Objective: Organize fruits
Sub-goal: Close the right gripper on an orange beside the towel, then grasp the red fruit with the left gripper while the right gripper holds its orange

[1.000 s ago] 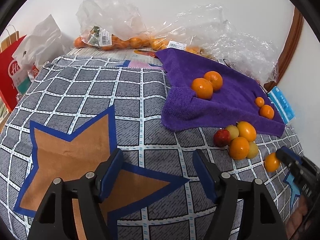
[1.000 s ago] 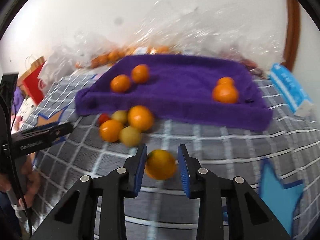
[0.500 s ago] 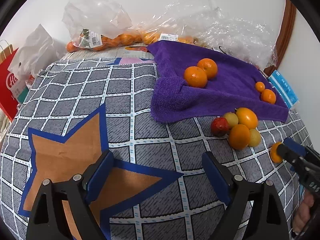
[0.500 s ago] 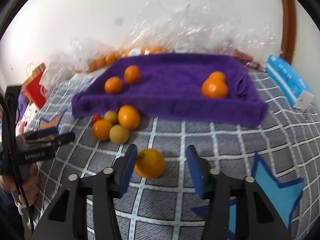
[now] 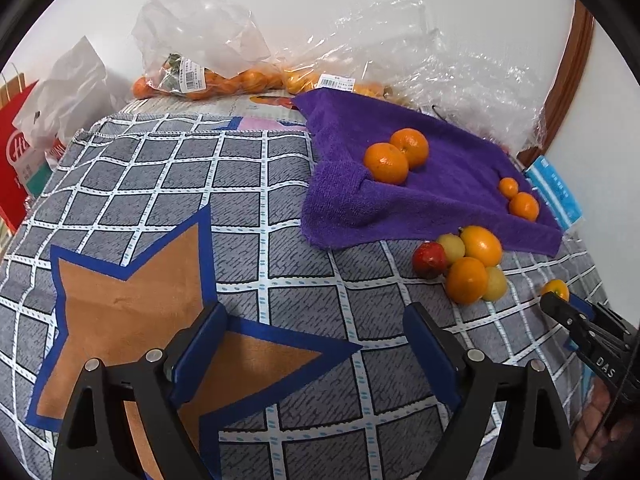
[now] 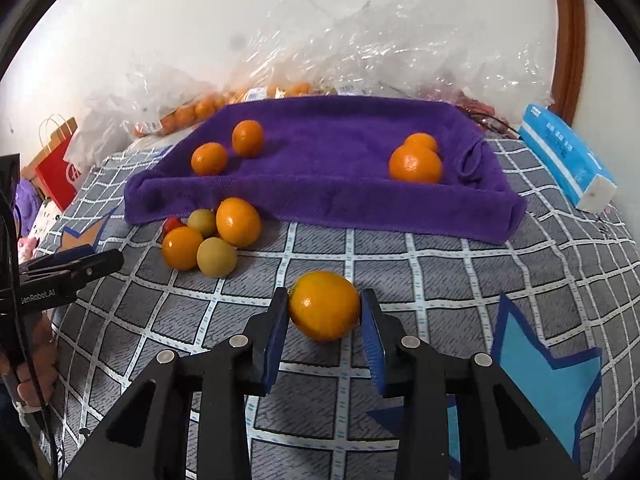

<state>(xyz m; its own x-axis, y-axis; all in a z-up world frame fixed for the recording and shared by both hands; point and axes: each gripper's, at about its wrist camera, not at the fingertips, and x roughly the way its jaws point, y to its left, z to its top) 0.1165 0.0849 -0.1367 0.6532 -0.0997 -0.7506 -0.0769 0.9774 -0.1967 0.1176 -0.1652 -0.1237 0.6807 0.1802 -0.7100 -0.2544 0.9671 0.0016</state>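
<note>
My right gripper (image 6: 324,295) is closing on a loose orange (image 6: 324,306) that rests on the checked cloth, and both blue pads touch its sides. A purple towel (image 6: 340,184) lies beyond it, with two oranges (image 6: 228,148) at its left and two more (image 6: 416,162) at its right. A cluster of orange, yellow-green and red fruits (image 6: 212,236) sits in front of the towel's left corner. My left gripper (image 5: 314,316) stands open over the brown star (image 5: 132,304) with nothing between its fingers. In the left wrist view, the right gripper (image 5: 560,308) shows at the right edge.
Clear plastic bags of oranges (image 5: 208,76) line the wall behind the towel. A blue tissue pack (image 6: 568,160) lies at the right. A red paper bag (image 5: 16,160) and a white bag stand at the left. A person's hand (image 6: 28,356) holds the left gripper.
The right jaws spread away from the orange, then closed back onto it. The left jaws opened wider. Neither hand shifted much.
</note>
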